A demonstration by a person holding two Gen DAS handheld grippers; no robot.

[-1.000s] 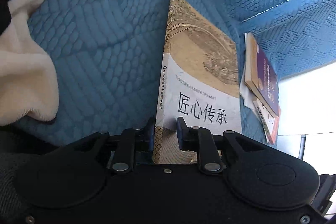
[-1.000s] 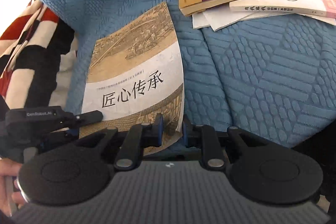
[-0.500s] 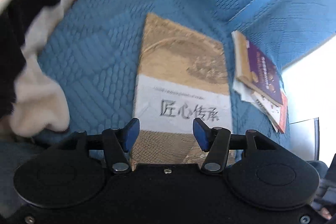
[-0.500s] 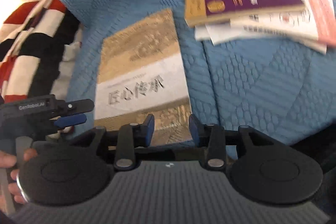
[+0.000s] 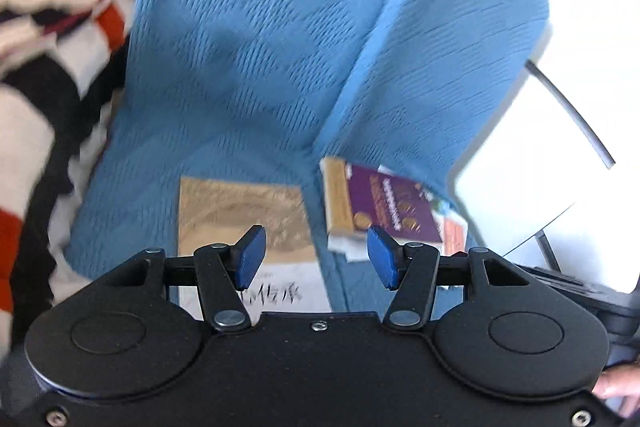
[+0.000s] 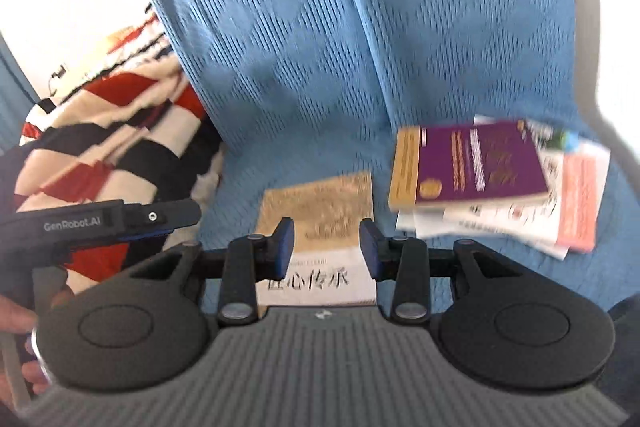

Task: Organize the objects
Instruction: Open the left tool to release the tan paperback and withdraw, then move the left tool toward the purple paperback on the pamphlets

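Left gripper (image 5: 316, 259) and right gripper (image 6: 327, 249): both spread, jaws just opened, nothing between. Tan book (image 6: 320, 211) lies flat on blue cover (image 6: 320, 47), lower centre; purple book (image 6: 476, 163) beside it, right.

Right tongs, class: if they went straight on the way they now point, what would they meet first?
Most likely the tan-and-white paperback book lying flat on the blue quilted sofa cover. It shows between the open right tongs, with nothing seen in front of it. Depth is unclear through this blurred fisheye view.
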